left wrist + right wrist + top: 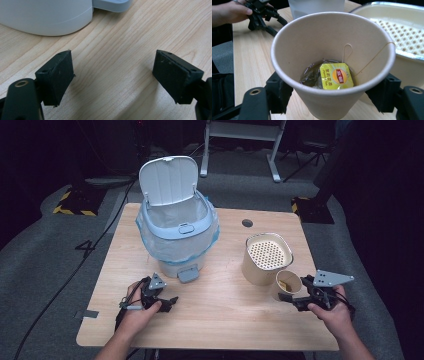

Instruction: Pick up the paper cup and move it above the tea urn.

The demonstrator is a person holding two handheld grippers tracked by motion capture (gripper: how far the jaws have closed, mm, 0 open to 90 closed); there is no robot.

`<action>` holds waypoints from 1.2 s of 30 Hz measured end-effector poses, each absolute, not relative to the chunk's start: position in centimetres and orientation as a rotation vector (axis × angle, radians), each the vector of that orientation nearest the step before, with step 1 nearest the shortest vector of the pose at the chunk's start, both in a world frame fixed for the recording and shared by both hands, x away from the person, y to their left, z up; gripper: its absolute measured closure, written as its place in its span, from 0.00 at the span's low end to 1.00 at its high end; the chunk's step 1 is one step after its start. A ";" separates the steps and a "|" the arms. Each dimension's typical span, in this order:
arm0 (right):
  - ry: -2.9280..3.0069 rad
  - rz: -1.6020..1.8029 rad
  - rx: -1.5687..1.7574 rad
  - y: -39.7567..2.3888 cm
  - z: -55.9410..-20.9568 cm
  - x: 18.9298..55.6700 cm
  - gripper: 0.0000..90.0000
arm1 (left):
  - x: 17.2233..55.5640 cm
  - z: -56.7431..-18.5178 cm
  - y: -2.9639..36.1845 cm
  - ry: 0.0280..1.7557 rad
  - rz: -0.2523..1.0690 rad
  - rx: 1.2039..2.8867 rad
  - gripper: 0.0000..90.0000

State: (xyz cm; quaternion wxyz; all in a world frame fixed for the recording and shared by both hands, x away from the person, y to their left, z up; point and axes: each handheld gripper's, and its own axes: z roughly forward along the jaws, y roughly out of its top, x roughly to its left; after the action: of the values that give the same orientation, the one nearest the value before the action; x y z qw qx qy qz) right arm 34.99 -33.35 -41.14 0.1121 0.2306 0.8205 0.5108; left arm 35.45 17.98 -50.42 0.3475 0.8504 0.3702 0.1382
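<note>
On the left of the table [225, 315] the left gripper [167, 304] rested low over bare wood just in front of the bin [177, 240], its jaws spread wide with nothing between them. The bin stood with its lid [167, 179] tipped up and a bag lining its mouth, the pedal [188, 273] facing the person. Right of centre stood a beige container [265, 260] with a perforated strainer insert [268, 254] in its top. Touching its near side was the paper cup [332, 67], and the right gripper [295, 300] had its jaws on either side of the cup's lower wall, seemingly pinching it. Inside the cup lay a wet tea bag [312, 75] in a little dark liquid, its yellow tag [336, 79] on top and the string looped over the rim. The step looked like lifting the cup to tip it out, probably over the strainer. Doing that well would call for a gentle squeeze, since thin paper buckles, a level lift clear of the container, and then a slow tilt so the tea bag slid out without splashing.
</note>
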 end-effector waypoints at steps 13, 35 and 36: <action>2.400 1.511 0.651 -33.5 -36.9 36.1 0.33 | 35.5 -50.4 18.0 0.960 0.358 2.205 0.19; 2.316 1.478 0.655 -33.8 -32.3 42.4 0.33 | 35.5 -50.4 18.0 0.965 0.359 2.203 0.19; 2.311 1.479 0.662 -33.8 -32.3 42.7 0.33 | 35.5 -50.4 18.0 0.965 0.359 2.203 0.19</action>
State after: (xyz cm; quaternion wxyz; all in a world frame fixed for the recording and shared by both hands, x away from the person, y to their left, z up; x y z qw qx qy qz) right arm 42.68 -33.83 -32.27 0.1589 0.2316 0.8084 0.5173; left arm 35.47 17.99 -50.43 0.3474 0.8496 0.3720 0.1384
